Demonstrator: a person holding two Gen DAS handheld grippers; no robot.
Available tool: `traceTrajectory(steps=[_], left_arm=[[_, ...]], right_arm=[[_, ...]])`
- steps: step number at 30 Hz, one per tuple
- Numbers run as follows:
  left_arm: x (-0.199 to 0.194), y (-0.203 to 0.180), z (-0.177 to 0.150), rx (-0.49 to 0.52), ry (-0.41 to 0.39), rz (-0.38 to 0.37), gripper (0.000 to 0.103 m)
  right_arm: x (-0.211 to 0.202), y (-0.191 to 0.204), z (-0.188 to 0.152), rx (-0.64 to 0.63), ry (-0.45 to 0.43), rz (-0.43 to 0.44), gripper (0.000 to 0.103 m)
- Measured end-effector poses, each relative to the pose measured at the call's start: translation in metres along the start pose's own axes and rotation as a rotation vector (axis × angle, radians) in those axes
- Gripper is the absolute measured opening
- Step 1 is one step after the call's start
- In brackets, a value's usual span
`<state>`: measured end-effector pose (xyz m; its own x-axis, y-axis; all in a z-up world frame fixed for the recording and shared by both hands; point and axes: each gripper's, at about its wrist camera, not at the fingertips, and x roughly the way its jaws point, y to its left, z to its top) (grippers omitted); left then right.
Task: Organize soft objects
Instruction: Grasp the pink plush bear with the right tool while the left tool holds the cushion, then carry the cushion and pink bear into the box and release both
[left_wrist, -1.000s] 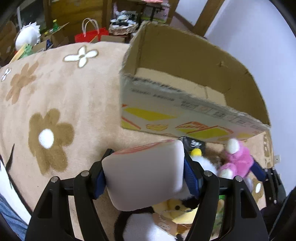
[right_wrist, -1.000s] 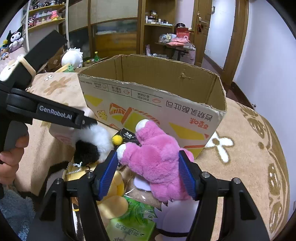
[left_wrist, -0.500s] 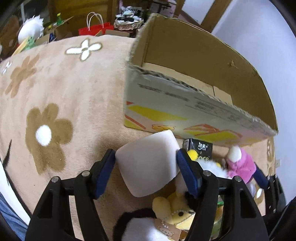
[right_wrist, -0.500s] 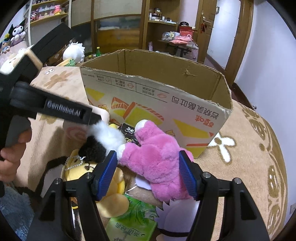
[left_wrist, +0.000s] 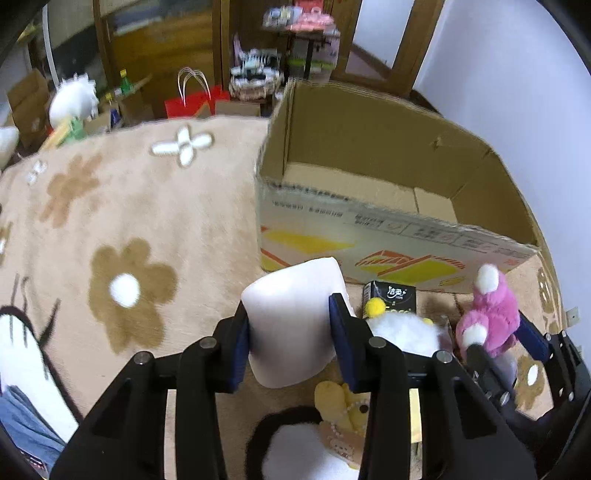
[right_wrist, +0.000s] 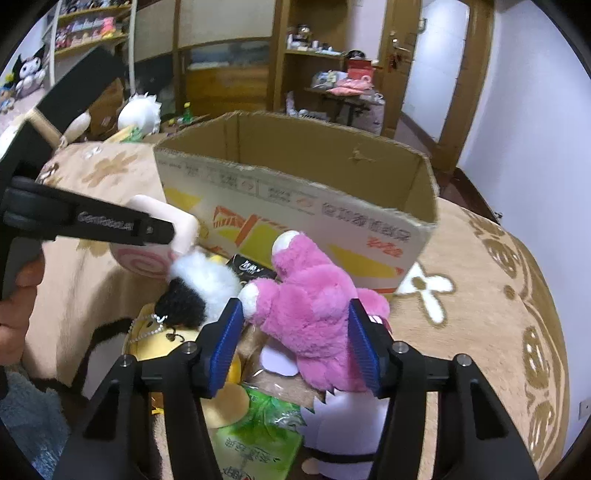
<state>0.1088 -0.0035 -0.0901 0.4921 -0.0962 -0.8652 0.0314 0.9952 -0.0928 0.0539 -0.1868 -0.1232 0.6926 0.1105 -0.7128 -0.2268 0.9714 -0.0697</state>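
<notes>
Pink plush (right_wrist: 314, 299) sits clamped in the right tool (right_wrist: 295, 343), while the left tool (left_wrist: 291, 332) grips a white cushion (left_wrist: 295, 317).

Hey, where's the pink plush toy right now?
The pink plush toy sits between the right gripper fingers, just before the cardboard box, right of the black-and-white plush.

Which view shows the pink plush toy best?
The right wrist view: the pink plush toy fills the centre, large and sharp, between the right gripper jaws. The left wrist view shows it only small, near the right edge.
</notes>
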Motion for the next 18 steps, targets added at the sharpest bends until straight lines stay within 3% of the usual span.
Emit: traceTrajectory(steps=[1, 2, 3, 11, 18], left_arm=[[-0.003, 0.003, 0.001, 0.005, -0.014, 0.005, 0.038], [-0.009, 0.003, 0.001, 0.011, -0.032, 0.01, 0.038], [-0.014, 0.002, 0.0, 0.019, -0.048, 0.013, 0.038], [-0.045, -0.002, -0.003, 0.061, -0.139, 0.035, 0.038], [-0.078, -0.01, -0.008, 0.102, -0.275, 0.049, 0.038]], right_arm=[[-0.003, -0.002, 0.001, 0.007, -0.009, -0.009, 0.041], [-0.006, -0.004, 0.002, 0.011, -0.016, -0.02, 0.008], [-0.009, -0.007, 0.002, 0.028, -0.012, -0.029, 0.004], [-0.018, -0.021, 0.002, 0.093, -0.028, 0.003, 0.003], [-0.05, -0.027, 0.008, 0.124, -0.12, -0.003, 0.003]])
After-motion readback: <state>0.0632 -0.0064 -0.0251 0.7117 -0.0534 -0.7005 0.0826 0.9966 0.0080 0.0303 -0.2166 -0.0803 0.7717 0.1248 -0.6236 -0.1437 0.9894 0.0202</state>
